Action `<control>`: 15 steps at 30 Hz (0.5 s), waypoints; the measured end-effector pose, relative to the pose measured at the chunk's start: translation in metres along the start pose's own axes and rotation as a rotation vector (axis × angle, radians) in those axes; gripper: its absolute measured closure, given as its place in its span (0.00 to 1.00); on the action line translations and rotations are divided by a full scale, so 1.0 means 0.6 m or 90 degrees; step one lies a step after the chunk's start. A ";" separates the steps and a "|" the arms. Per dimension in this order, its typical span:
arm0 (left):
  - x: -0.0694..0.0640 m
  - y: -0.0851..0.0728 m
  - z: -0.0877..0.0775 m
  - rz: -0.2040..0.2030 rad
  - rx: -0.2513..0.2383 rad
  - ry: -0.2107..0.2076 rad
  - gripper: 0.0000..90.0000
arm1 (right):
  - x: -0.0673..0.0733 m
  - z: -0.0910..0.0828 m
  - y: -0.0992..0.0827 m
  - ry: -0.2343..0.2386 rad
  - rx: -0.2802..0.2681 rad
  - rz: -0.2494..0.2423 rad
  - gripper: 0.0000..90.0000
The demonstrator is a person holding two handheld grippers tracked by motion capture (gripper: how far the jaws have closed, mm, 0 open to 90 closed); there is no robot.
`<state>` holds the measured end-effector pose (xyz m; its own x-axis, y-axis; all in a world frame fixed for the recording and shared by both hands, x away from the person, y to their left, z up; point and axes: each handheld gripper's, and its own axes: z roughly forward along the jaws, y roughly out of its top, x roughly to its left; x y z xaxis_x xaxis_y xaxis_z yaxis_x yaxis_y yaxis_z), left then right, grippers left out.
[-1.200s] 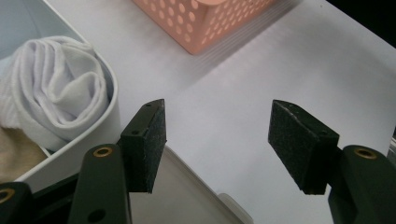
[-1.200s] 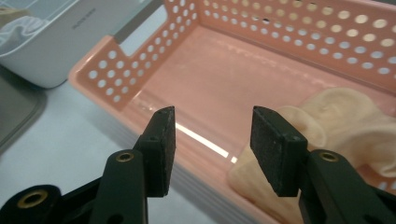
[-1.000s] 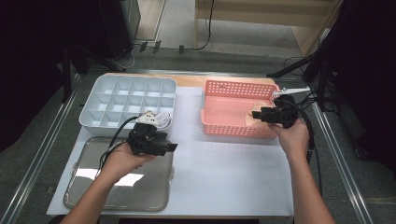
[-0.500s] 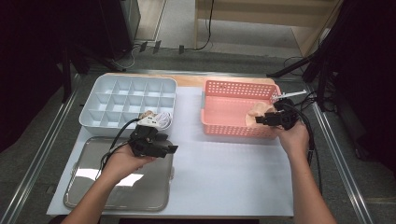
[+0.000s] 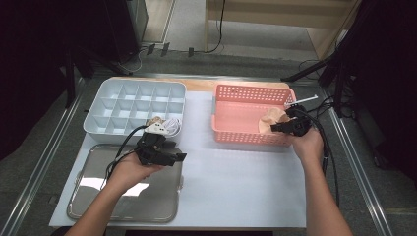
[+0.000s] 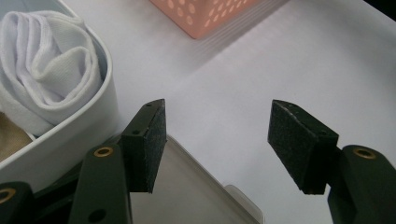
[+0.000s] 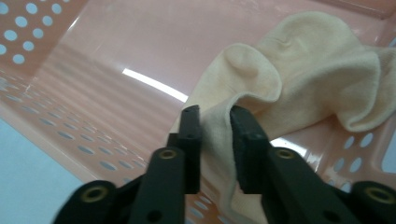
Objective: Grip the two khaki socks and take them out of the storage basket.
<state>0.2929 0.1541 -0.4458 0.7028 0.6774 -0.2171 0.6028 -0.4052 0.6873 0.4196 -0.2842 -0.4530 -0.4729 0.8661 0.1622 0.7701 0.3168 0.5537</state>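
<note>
The right tool (image 7: 215, 119) has just closed on a fold of the beige sock (image 7: 299, 70) in the pink basket (image 7: 60, 93), probably to lift it out, while the left tool (image 6: 217, 140) waits open beside the white tray (image 6: 100, 116).

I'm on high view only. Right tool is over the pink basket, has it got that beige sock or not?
Observer: Yes. In the right gripper view the right tool has just closed, with a fold of the beige sock pinched between its pads.
Operator: Sock off the basket floor?
Observer: Mostly not; the rest lies bunched on the pink basket floor.
Operator: Left tool?
Observer: The left tool is open with nothing between its pads, over the edge of the metal tray.
Operator: What's in the organizer next to it?
Observer: A rolled white sock in the corner compartment.
</note>
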 end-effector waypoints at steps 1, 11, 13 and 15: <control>0.000 0.000 0.000 0.000 -0.002 0.000 0.43 | -0.001 -0.002 0.000 0.006 -0.003 0.003 0.97; 0.001 -0.002 0.003 0.004 -0.005 0.007 0.43 | 0.007 -0.019 0.006 0.041 -0.026 0.031 1.00; 0.001 -0.002 0.003 0.003 -0.007 0.007 0.43 | 0.011 -0.025 0.010 0.048 -0.034 0.029 1.00; 0.001 -0.002 0.003 0.004 -0.011 0.006 0.43 | 0.015 -0.032 0.014 0.054 -0.041 0.029 1.00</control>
<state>0.2932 0.1537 -0.4478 0.7028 0.6808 -0.2063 0.5918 -0.3987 0.7006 0.4136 -0.2813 -0.4312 -0.4749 0.8421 0.2555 0.7637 0.2501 0.5952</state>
